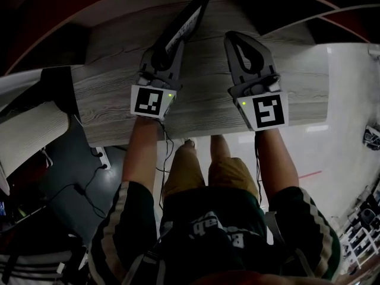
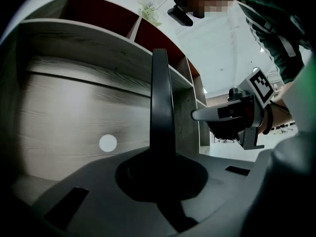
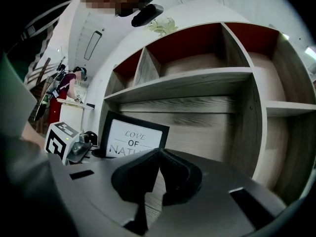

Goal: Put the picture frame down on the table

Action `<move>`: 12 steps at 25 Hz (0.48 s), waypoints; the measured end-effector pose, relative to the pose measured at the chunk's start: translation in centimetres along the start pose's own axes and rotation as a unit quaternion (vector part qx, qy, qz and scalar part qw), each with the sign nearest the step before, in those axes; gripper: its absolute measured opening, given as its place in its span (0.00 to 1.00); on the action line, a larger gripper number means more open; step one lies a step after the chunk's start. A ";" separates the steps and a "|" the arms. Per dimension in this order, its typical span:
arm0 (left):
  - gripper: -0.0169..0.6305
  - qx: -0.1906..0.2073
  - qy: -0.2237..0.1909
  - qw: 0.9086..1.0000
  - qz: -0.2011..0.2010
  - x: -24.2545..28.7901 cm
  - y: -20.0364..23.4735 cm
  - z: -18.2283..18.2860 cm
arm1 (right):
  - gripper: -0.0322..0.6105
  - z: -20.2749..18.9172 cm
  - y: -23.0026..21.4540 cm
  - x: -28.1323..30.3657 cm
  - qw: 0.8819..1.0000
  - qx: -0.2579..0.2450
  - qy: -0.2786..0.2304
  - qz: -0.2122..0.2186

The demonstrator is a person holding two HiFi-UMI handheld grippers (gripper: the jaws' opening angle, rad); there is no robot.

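Over the desk's [image 1: 107,100] left half, the left gripper [image 1: 173,43] has its jaws closed on the picture frame [image 1: 191,16]. They pinch the black rim across its thickness, so in the left gripper view the frame rises edge-on out of them. From the right gripper view the hold looks to sit near one lower corner, with the printed white face turned toward the desk's right side. The frame stands roughly upright above the desk. Its bottom edge is hidden behind the gripper bodies, so I cannot tell whether it touches the desk yet.

The frame looks light and stiff, so it should not sag or twist in a one-corner hold. Its smooth rim may slip, though, and it could pivot if the pinch loosens. The front pane is probably glass or thin plastic, so it is likely fragile. I judge the rim the right place to hold it, never the face, and the bottom edge should meet the desk gently before the jaws let go.

Over the desk's right half, the right gripper [image 1: 237,43] hangs with its jaws pressed together and nothing between them. At the desk's back the shelf unit [image 3: 197,78] rises.
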State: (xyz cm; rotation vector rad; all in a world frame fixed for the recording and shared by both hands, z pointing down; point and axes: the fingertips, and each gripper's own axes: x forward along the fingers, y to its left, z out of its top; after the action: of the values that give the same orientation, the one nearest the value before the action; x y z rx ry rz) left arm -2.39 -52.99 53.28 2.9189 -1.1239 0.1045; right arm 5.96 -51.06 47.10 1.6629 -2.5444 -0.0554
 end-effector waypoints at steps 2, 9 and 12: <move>0.07 0.005 -0.005 1.000 -0.008 1.2 0.1 -0.5 | 0.11 -0.6 -0.4 0.0 1.000 0.003 -0.001 -0.001; 0.07 0.034 0.001 0.999 -0.039 4.9 -0.5 -2.4 | 0.11 -3.3 -2.7 -1.2 1.000 0.005 0.016 -0.014; 0.07 0.035 -0.001 0.998 -0.046 6.4 -0.5 -2.7 | 0.11 -4.2 -3.3 -1.7 1.000 0.004 0.021 -0.015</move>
State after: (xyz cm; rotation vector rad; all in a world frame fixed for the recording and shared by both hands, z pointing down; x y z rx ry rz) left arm 2.51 -56.77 56.42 3.0268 -1.0054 0.1444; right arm 10.06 -50.71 50.94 1.6856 -2.4936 -0.0137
